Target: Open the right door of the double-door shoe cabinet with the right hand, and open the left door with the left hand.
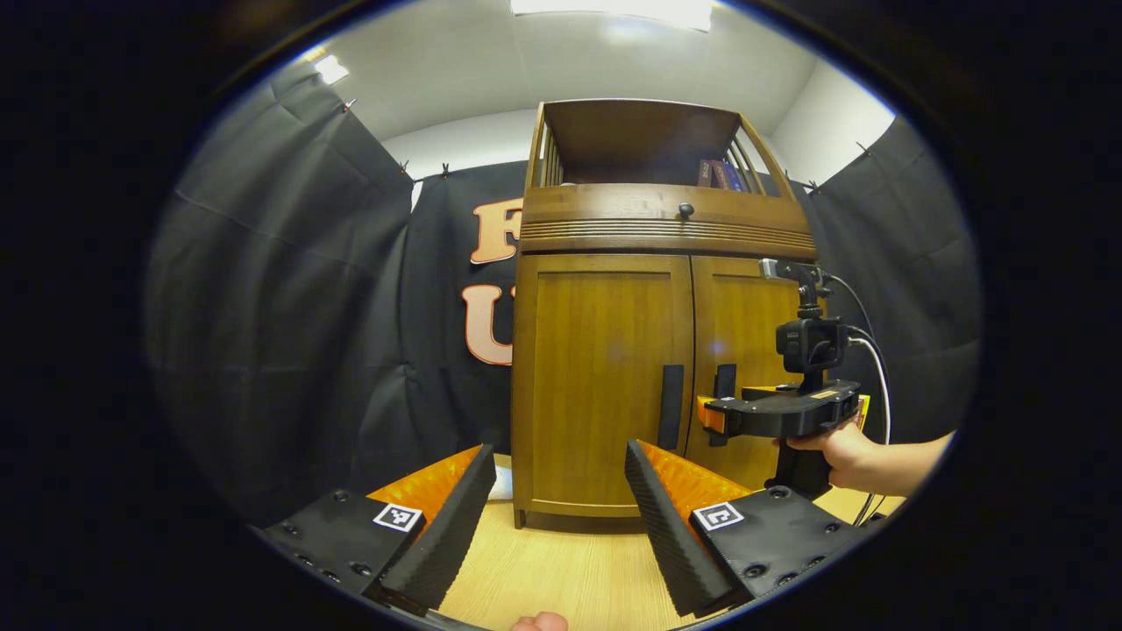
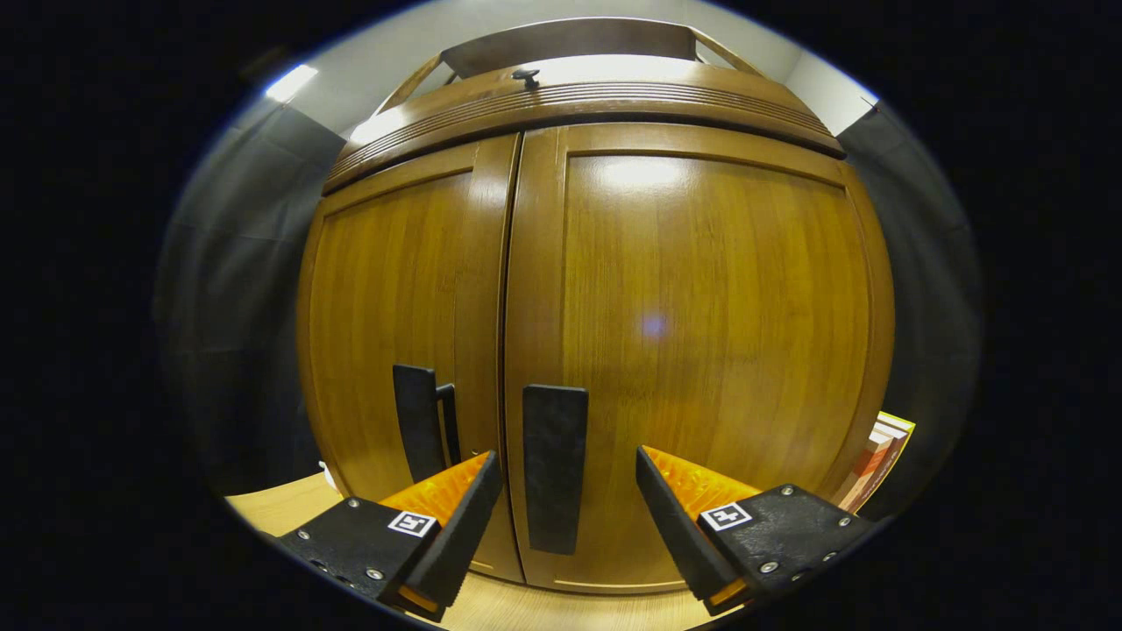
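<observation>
Shoe cabinet [image 2: 605, 350] doors are seen closed as the right gripper [image 2: 568, 491] is brought up to the right door's handle [image 2: 555, 469]. The right gripper's fingers are spread wide and nothing is held; in the right gripper view the handle is framed in the gap between them, just ahead, with neither finger shown touching it. The handle's long axis runs upright, so it is straddled from either side by the level-set fingers. Just to its left, across the centre seam, the left door's handle [image 2: 415, 434] stands upright too.

In the left gripper view the left gripper [image 1: 554, 491] is seen farther back from the cabinet, its fingers likewise wide apart and empty. The left door's handle [image 1: 671, 407] lies ahead of it and a little to the right, near its right finger's tip. The right gripper [image 1: 712, 414], held in a hand [image 1: 846, 451], is seen close against the right door [image 1: 734, 368].

The right gripper is judged the nearer, and a closing on the right handle, then a pull outward, appears to be called for first.
</observation>
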